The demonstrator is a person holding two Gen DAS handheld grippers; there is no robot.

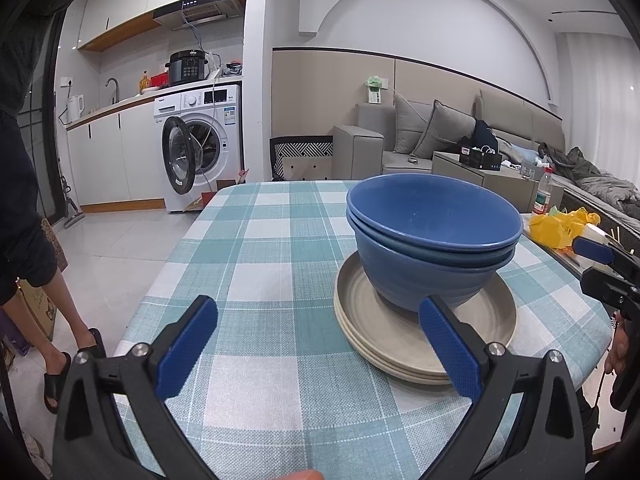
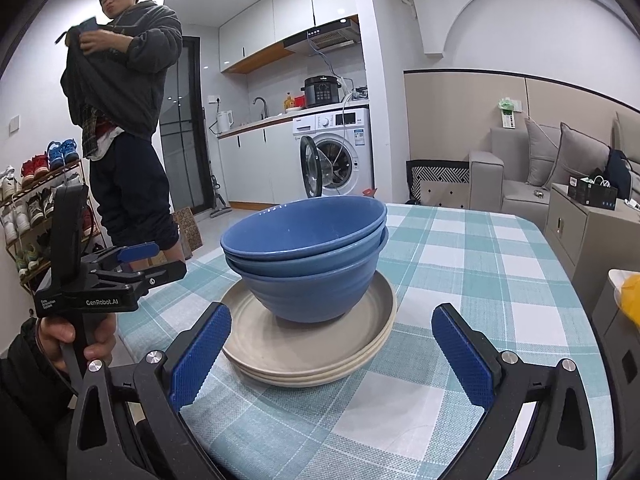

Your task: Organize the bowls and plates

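Three nested blue bowls (image 1: 432, 236) (image 2: 304, 256) stand on a stack of beige plates (image 1: 360, 304) (image 2: 300, 344) on the checked tablecloth (image 1: 260, 248) (image 2: 460, 264). My left gripper (image 1: 320, 344) is open and low over the cloth; its right finger (image 1: 450, 352) overlaps the plates' near rim, and the stack lies ahead to the right. My right gripper (image 2: 332, 356) is open just short of the plates, with the stack centred between its fingers. Each gripper shows in the other's view: the right (image 1: 588, 268) at the right edge, the left (image 2: 132, 264) at the left, held by a hand.
A person (image 2: 120, 80) stands beyond the table's left side, sandalled feet (image 1: 60, 360) on the floor. A yellow bag (image 1: 560, 228) and a bottle (image 1: 544, 192) sit off the table's right edge. A washing machine (image 1: 200, 148) and a sofa (image 1: 420, 132) are behind.
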